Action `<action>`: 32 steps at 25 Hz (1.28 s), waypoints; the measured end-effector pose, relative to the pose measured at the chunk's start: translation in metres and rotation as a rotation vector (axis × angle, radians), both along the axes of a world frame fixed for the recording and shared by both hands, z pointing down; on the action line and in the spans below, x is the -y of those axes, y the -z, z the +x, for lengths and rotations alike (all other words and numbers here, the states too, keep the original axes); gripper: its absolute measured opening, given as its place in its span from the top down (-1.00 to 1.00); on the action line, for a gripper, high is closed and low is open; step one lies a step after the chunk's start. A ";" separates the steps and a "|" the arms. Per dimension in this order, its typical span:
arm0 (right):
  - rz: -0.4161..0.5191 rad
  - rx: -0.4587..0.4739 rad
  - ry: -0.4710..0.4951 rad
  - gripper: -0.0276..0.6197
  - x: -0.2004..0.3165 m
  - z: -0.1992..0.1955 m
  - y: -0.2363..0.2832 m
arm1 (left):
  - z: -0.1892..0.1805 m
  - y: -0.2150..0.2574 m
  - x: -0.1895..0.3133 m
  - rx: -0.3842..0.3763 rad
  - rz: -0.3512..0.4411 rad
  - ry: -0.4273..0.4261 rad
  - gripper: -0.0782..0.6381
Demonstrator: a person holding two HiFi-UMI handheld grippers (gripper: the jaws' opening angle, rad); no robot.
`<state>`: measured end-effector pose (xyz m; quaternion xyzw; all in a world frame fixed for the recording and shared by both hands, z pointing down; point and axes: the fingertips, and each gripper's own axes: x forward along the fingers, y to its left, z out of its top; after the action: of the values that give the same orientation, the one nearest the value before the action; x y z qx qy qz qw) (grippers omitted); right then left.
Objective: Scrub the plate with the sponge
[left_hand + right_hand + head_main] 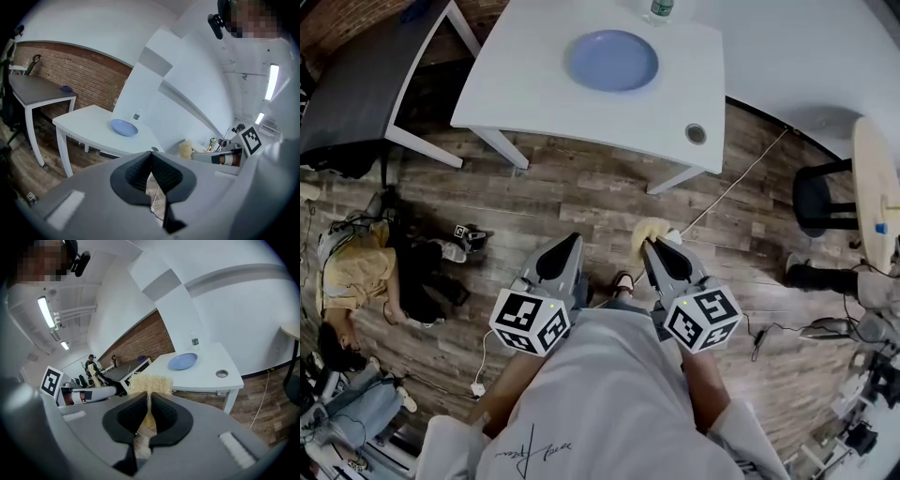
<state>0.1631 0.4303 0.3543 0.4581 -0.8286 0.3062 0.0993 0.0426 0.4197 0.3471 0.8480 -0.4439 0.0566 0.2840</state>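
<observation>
A pale blue plate [612, 60] lies on the white table [534, 89], far ahead of both grippers; it also shows in the left gripper view [124, 127] and the right gripper view [183, 361]. My right gripper [656, 246] is shut on a pale yellow sponge [650, 232], whose fuzzy edge [151, 383] sticks out past the jaws. My left gripper [569, 244] is shut with nothing between its jaws [151, 159]. Both are held over the wooden floor, short of the table.
A clear bottle [660, 9] stands at the table's far edge behind the plate. A round cable hole [696, 133] sits in the near right corner. A dark grey table [366, 75] stands at the left, a black stool [816, 199] at the right. A person [356, 281] sits on the floor at the left.
</observation>
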 end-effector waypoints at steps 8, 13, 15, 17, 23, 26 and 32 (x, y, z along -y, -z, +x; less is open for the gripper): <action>0.014 -0.037 -0.058 0.82 0.035 -0.049 0.013 | -0.057 0.011 0.034 -0.041 0.047 -0.026 0.76; 0.015 -0.054 -0.070 0.82 0.041 -0.075 0.014 | -0.081 0.003 0.036 -0.058 0.031 -0.050 0.76; 0.004 -0.057 -0.073 0.82 0.037 -0.079 0.011 | -0.087 0.000 0.034 -0.072 0.020 -0.049 0.76; -0.017 -0.064 -0.081 0.82 0.034 -0.078 0.004 | -0.091 -0.002 0.032 -0.078 0.017 -0.048 0.76; -0.044 -0.078 -0.095 0.82 0.043 -0.075 -0.007 | -0.098 -0.011 0.031 -0.012 0.021 -0.066 0.77; -0.047 -0.082 -0.092 0.82 0.050 -0.072 -0.009 | -0.096 -0.012 0.034 0.053 0.047 -0.094 0.76; -0.063 -0.069 -0.082 0.82 0.074 -0.066 -0.016 | -0.087 -0.023 0.052 0.057 -0.003 -0.118 0.76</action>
<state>0.0970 0.3566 0.3707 0.4987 -0.7950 0.3201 0.1293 -0.0442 0.3675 0.3700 0.8704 -0.4008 0.0980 0.2687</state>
